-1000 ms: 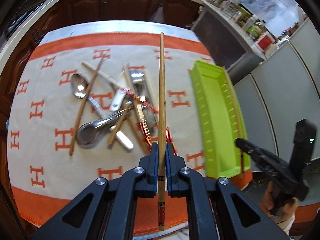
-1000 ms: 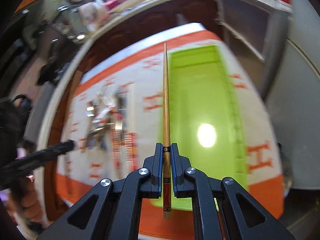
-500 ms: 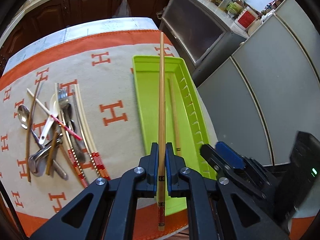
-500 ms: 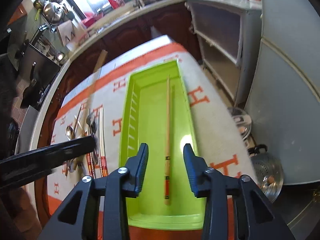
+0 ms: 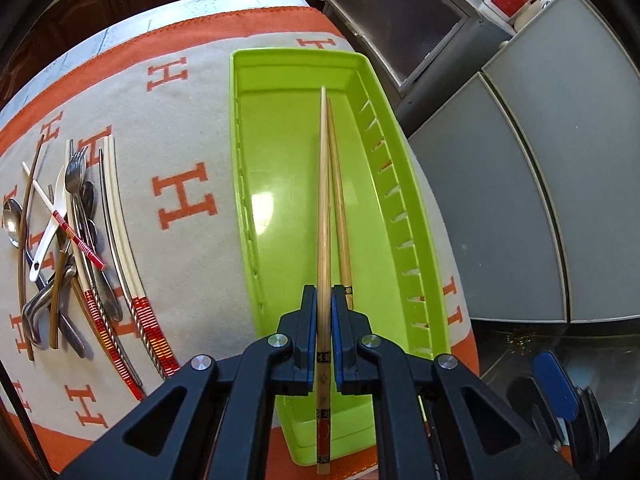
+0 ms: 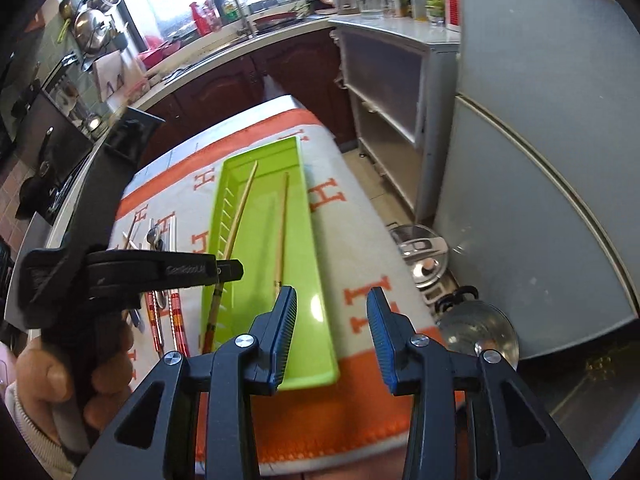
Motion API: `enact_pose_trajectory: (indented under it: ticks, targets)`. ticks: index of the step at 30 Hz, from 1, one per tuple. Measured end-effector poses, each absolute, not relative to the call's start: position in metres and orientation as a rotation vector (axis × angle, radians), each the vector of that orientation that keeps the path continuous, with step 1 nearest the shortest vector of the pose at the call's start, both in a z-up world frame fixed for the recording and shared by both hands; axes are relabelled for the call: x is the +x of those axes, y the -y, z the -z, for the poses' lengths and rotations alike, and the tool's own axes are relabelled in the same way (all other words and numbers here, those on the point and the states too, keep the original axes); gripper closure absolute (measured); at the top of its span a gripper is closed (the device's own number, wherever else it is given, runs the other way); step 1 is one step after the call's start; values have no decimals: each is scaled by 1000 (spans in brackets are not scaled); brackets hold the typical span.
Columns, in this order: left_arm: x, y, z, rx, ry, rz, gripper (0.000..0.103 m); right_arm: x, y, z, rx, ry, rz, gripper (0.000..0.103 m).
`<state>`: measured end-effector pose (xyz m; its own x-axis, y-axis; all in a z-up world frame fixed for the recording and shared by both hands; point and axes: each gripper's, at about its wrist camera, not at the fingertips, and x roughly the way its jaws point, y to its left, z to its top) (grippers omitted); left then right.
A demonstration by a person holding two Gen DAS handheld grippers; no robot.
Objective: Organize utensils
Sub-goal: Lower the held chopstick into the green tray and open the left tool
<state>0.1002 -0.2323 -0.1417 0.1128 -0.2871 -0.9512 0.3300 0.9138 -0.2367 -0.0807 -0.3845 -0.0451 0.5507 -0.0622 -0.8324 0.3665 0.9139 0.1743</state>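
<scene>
- Left tool (image 5: 324,322): clamped on a wooden chopstick (image 5: 323,208) above the green tray (image 5: 400,168).
- Right tool (image 6: 332,334): spread wide, holding nothing.
- Second chopstick (image 6: 281,224): lying inside the tray.

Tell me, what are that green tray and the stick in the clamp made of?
The green tray looks like glossy moulded plastic: it shows a bright glare spot. The chopstick in the left gripper looks like pale bamboo or wood, with a painted red end.
</scene>
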Motion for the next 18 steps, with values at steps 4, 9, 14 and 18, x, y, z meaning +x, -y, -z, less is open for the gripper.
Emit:
enact_pose_trajectory:
  ticks: [4, 9, 14, 18]
  targets:
    - [96, 237, 142, 81, -1360, 454, 92, -113, 388, 33, 358, -931, 305, 63]
    - [87, 236, 134, 151, -1304, 444, 65, -139, 395, 15, 346, -887, 377, 60]
    - [77, 231, 110, 182, -1222, 455, 49, -150, 392, 3, 307, -891, 407, 60]
    - [70, 225, 92, 182, -1168, 459, 44, -154, 387, -4, 290, -887, 409, 60]
